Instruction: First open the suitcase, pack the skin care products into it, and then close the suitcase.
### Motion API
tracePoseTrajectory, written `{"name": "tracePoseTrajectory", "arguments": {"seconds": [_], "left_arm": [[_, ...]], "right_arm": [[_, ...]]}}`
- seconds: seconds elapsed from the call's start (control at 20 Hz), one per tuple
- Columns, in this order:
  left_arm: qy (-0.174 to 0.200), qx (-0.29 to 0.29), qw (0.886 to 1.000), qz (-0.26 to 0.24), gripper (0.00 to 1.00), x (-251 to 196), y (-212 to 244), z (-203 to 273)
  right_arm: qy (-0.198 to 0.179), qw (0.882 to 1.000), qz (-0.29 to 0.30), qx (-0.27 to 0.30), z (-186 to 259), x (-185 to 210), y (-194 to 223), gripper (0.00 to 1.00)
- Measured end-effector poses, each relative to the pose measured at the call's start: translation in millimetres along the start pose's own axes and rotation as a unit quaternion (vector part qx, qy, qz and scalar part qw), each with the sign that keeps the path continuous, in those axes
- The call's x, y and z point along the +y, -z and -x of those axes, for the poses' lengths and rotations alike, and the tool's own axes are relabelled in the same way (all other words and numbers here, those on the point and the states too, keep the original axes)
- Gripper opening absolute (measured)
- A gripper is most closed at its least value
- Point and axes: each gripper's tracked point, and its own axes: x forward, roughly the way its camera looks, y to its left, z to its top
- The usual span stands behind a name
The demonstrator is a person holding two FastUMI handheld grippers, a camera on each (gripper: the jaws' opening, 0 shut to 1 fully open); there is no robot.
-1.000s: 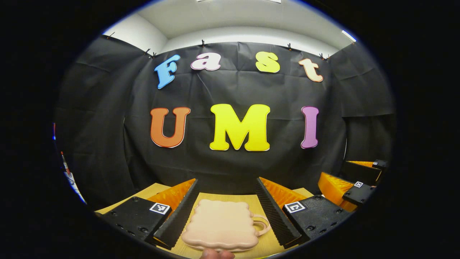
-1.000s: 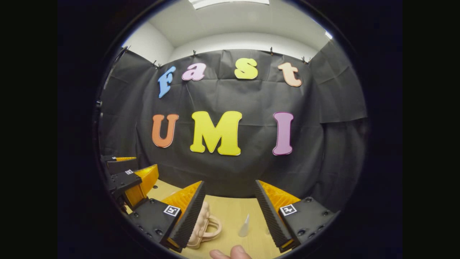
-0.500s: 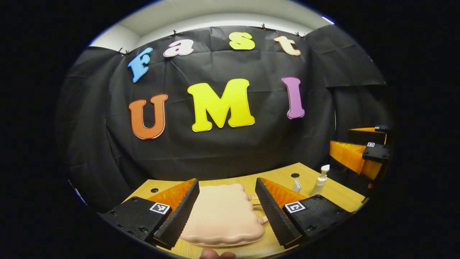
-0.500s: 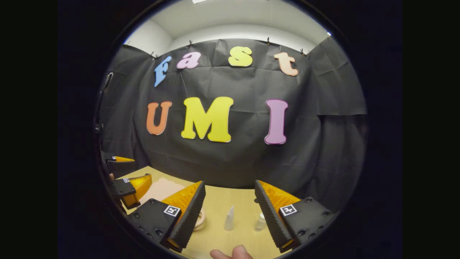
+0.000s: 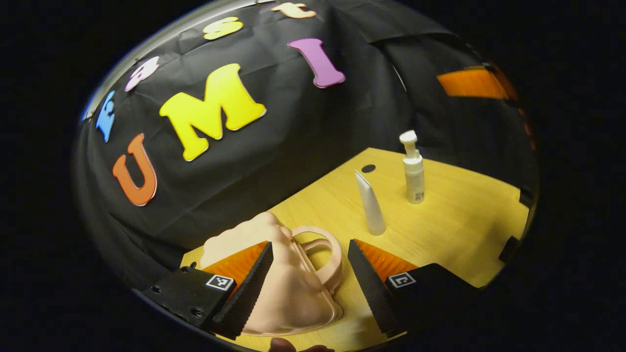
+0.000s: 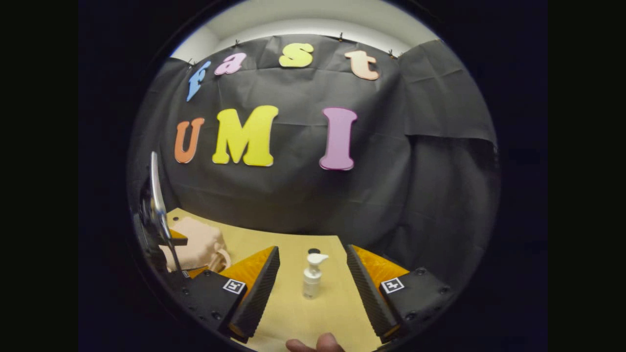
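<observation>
Meanwhile the left gripper [image 5: 309,274], jaws wide and gripping nothing, straddles the shut, peach-coloured suitcase [image 5: 288,288] lying flat on the wooden table [image 5: 464,220]; likely light, rigid and smooth, it seems best taken by its looped handle [image 5: 323,254].

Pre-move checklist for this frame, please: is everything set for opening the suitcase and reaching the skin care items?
1. Left claw open, straddling the suitcase: ok.
2. Left claw gripping the suitcase: not ok, fingers apart.
3. Suitcase opened: not ok, it looks closed.
4. Right claw open and empty, facing the pump bottle: ok.
5. Pump bottle and tube upright on the table: ok.
6. Latch type: cannot tell.
</observation>
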Motion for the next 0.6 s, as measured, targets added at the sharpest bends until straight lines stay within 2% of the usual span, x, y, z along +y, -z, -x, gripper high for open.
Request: {"name": "tracePoseTrajectory", "arguments": {"seconds": [0.1, 0.25, 0.6], "left_arm": [[-0.006, 0.028, 0.998, -0.064, 0.98, -14.4, 15.3, -14.8], [-0.023, 0.073, 0.985, -0.153, 0.98, -11.6, 31.3, -36.8], [-0.046, 0.131, 0.966, -0.218, 0.94, -5.2, 51.9, -58.4]], "right_arm": [[0.024, 1.000, -0.011, 0.012, 2.9, -25.2, 11.2, 0.82], [0.047, 0.998, -0.020, 0.019, 5.4, -50.1, 23.7, 0.82], [0.064, 0.997, -0.031, 0.032, 7.8, -68.7, 43.1, 0.82]]}}
